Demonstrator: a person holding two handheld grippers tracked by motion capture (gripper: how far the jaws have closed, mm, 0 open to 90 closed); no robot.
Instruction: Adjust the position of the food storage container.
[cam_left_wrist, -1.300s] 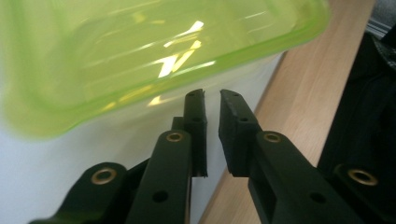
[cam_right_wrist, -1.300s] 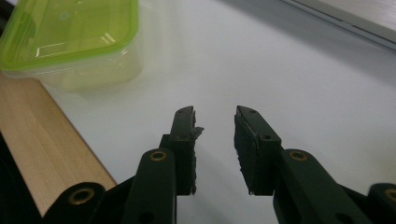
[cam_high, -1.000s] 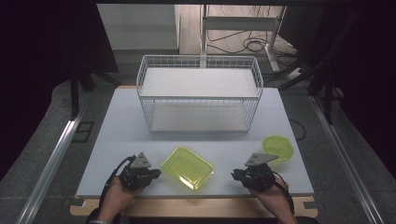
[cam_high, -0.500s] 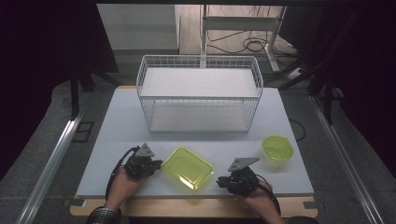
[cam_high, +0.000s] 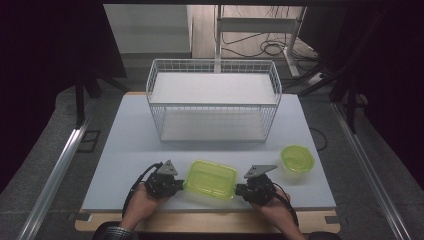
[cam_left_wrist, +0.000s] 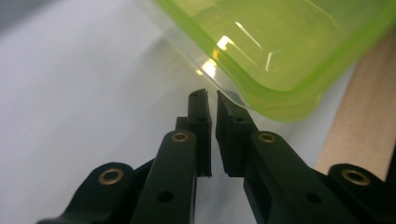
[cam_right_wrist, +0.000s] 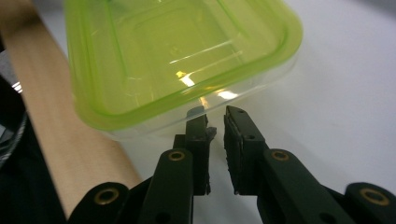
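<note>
A rectangular clear container with a lime-green lid (cam_high: 211, 179) lies near the table's front edge. My left gripper (cam_high: 181, 184) is at its left end, jaws almost together with only a thin empty slit, tips (cam_left_wrist: 211, 95) against the lid's rounded corner (cam_left_wrist: 280, 60). At the opposite end is my right gripper (cam_high: 239, 190), equally narrowed, its tips (cam_right_wrist: 215, 114) touching the clear wall under the lid (cam_right_wrist: 177, 60). Neither pair of jaws has anything between it.
A white wire basket (cam_high: 214, 100) stands at the back middle of the white table (cam_high: 125, 150). A small round green-lidded tub (cam_high: 297, 158) sits right of the right gripper. A wooden strip (cam_right_wrist: 56, 130) borders the table's front edge.
Both grippers have moved inward along the front edge and closed in on the two ends of the container. The container has stayed about where it was.
</note>
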